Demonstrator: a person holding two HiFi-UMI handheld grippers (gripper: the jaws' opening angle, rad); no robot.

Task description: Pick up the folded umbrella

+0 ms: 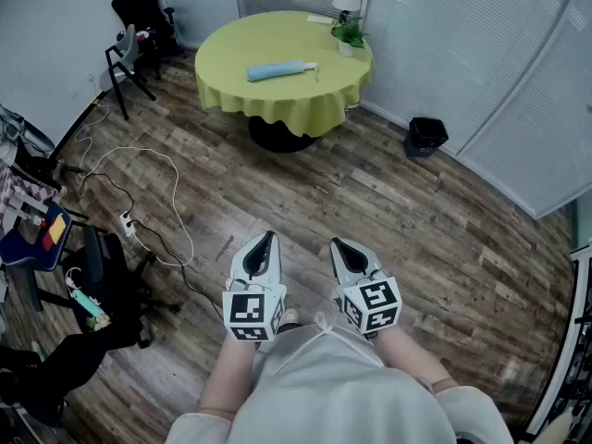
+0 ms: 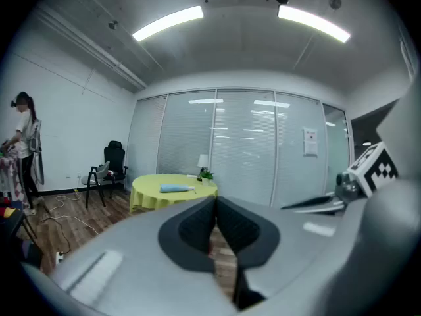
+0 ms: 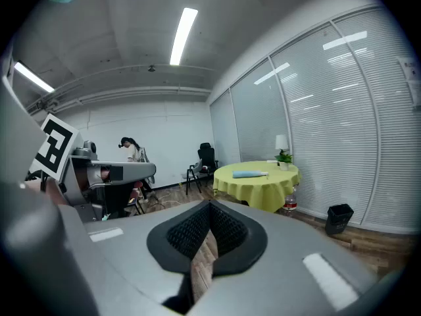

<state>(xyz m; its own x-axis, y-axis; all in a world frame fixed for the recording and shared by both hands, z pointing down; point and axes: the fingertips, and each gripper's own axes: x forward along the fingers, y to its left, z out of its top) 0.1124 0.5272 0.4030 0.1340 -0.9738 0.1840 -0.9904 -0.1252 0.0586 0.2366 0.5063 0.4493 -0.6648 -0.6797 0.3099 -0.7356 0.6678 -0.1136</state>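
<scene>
Since the umbrella (image 1: 280,69) lies on the tabletop (image 1: 231,46) well apart from them, the left hand-held gripper (image 1: 266,240) and right hand-held gripper (image 1: 337,246) hang low, jaws together, holding nothing.

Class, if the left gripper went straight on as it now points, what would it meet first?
Nothing close: bare wooden floor lies ahead of the left gripper. Beyond, probably the yellow-clothed table, though depth is unclear.

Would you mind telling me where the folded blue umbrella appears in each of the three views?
Head view: umbrella top centre, lying on the yellow table.
Left gripper view: small, just left of centre.
Right gripper view: small, right of centre.
Shared landmark: the potted plant at the table's edge.
</scene>
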